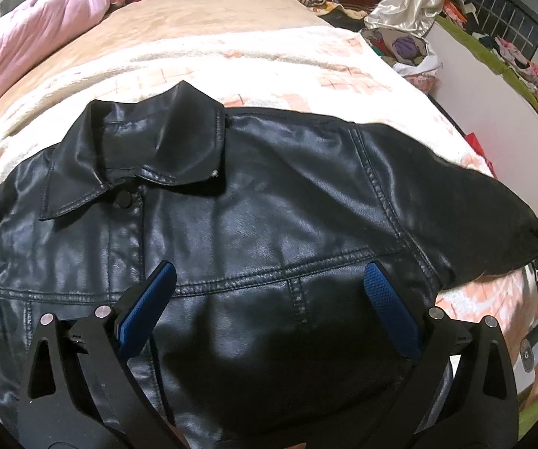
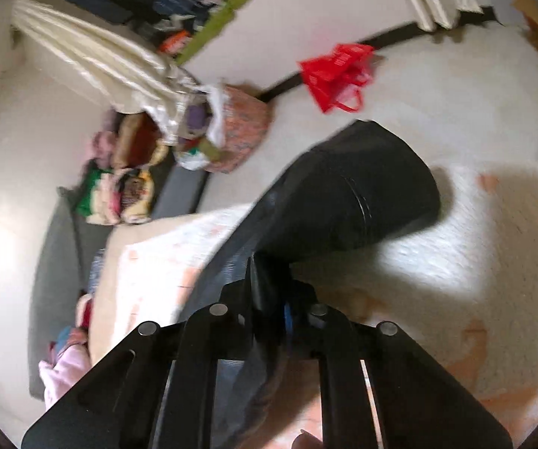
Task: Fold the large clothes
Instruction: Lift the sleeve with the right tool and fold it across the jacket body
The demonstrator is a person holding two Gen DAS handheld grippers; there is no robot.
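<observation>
Jacket [image 1: 254,224] flat on the blanket [image 1: 269,71], collar [image 1: 137,149] at far left, sleeve [image 1: 474,205] toward the right edge.

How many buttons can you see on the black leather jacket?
1. A single round black button sits just under the collar of the black leather jacket; the open left gripper may hide others lower down.

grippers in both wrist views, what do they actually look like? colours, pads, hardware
The left gripper has matte black linkage arms with triangular cutouts, round silver pivot pins, and two fingers faced with textured blue pads. The right gripper shows the same black frame, slotted cutouts and silver pins, with only a sliver of blue pad visible. No cables or markings show on either.
</observation>
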